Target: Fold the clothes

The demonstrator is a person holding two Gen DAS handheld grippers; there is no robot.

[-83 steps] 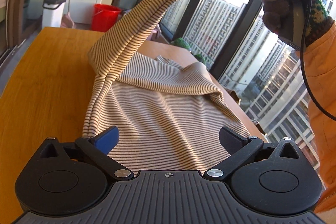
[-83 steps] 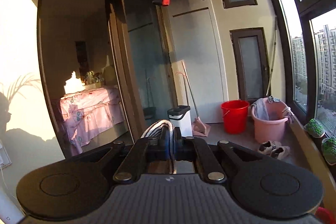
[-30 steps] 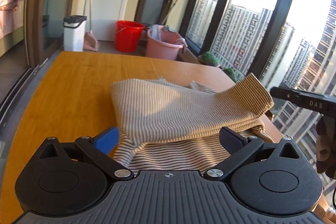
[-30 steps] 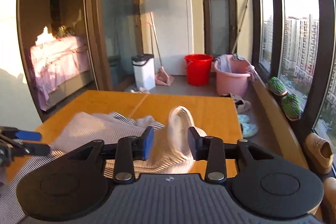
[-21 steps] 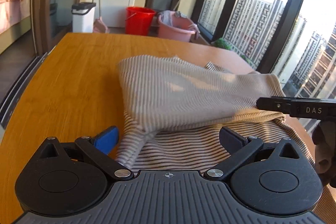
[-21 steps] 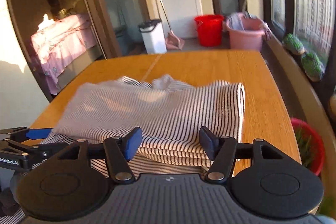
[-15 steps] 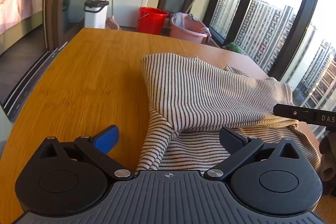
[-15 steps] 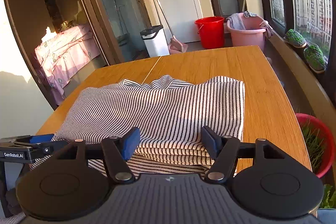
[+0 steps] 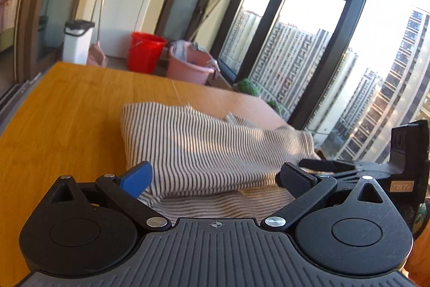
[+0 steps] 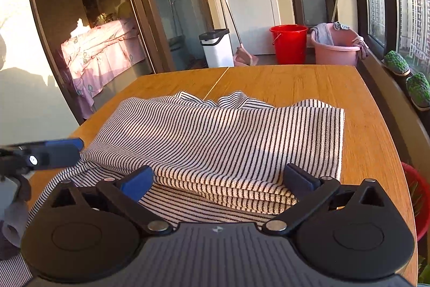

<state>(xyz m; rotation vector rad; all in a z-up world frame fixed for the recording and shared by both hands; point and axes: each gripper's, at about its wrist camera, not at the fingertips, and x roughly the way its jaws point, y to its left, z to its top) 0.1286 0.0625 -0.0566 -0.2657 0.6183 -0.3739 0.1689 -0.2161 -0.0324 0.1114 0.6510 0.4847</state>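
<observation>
A black-and-white striped garment lies folded over on itself on the wooden table; it also shows in the left wrist view. My left gripper is open and empty, just above the garment's near edge. My right gripper is open and empty, at the folded layers' near edge. The left gripper's blue-tipped fingers show at the left of the right wrist view. The right gripper's body shows at the right of the left wrist view.
Beyond the table's far end stand a red bucket, a pink tub with cloths and a white bin. Tall windows run along the right side. A bed lies behind a glass door at the left.
The right gripper carried the lifted part of the garment down onto the rest and let go. Both grippers now sit open near the folded garment's front edge.
</observation>
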